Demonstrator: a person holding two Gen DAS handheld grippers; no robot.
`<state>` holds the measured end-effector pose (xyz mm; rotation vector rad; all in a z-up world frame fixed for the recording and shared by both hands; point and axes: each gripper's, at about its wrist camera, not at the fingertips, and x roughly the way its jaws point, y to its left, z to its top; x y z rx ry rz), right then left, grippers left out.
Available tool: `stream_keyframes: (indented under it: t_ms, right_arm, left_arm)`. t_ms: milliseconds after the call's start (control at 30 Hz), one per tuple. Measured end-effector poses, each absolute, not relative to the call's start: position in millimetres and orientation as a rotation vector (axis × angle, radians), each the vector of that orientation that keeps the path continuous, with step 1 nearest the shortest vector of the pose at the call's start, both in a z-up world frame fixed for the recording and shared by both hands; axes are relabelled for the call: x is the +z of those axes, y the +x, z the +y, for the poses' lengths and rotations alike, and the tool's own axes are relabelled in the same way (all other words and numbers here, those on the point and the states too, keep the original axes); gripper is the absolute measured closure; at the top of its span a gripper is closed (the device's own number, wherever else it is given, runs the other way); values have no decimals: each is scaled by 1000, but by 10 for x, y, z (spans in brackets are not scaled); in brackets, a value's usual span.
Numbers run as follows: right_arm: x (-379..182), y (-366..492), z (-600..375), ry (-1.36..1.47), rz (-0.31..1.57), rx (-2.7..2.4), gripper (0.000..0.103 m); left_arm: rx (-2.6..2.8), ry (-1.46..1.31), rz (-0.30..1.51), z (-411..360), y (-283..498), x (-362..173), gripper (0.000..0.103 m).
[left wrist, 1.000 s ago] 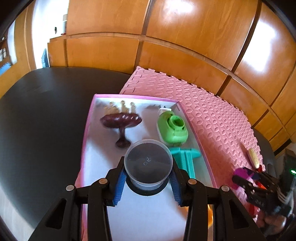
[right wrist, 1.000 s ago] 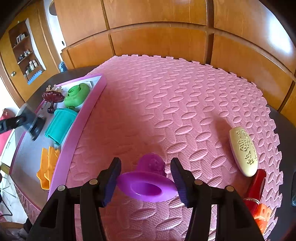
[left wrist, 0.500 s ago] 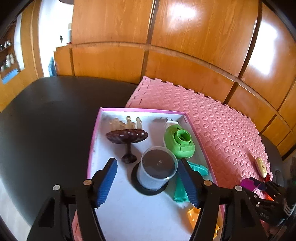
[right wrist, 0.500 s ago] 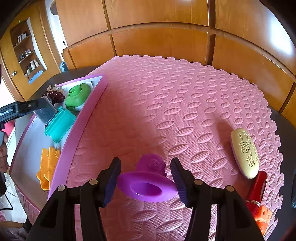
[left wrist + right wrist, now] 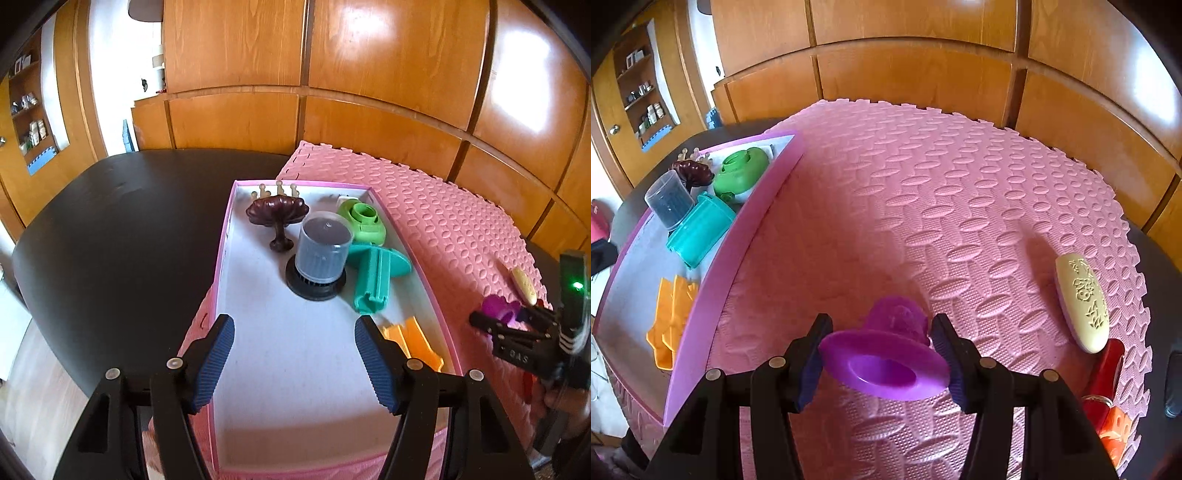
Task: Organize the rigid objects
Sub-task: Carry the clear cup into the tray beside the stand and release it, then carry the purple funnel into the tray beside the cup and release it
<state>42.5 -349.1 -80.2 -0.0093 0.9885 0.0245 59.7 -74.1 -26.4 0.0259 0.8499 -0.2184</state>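
Note:
In the left wrist view a white tray with a pink rim (image 5: pixel 295 369) holds a clear tub on a black base (image 5: pixel 323 254), a brown pedestal dish (image 5: pixel 277 214), a green piece (image 5: pixel 364 221), a teal piece (image 5: pixel 373 277) and an orange piece (image 5: pixel 413 339). My left gripper (image 5: pixel 293 332) hangs open over the tray's near half, short of the tub, with nothing between its fingers. My right gripper (image 5: pixel 882 354) is shut on a purple flanged piece (image 5: pixel 886 369) just above the pink foam mat (image 5: pixel 960 203).
A cream oval case (image 5: pixel 1082 302), a red object (image 5: pixel 1104 373) and an orange block (image 5: pixel 1115 432) lie at the mat's right edge. The tray's rim (image 5: pixel 738 236) borders the mat on the left. The dark table (image 5: pixel 129 229) and wooden wall panels surround it.
My left gripper let go of the clear tub, which now stands in the tray, and drew back toward the near end. The right gripper kept still with the purple piece.

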Motion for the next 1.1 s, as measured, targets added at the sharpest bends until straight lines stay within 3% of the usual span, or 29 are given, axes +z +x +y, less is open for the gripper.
stream_keyframes:
  t_ms: [1100]
  right_arm:
    - [-824, 327, -3452, -31, 927, 9, 49]
  left_arm:
    - [-212, 49, 816, -658, 329, -190, 35]
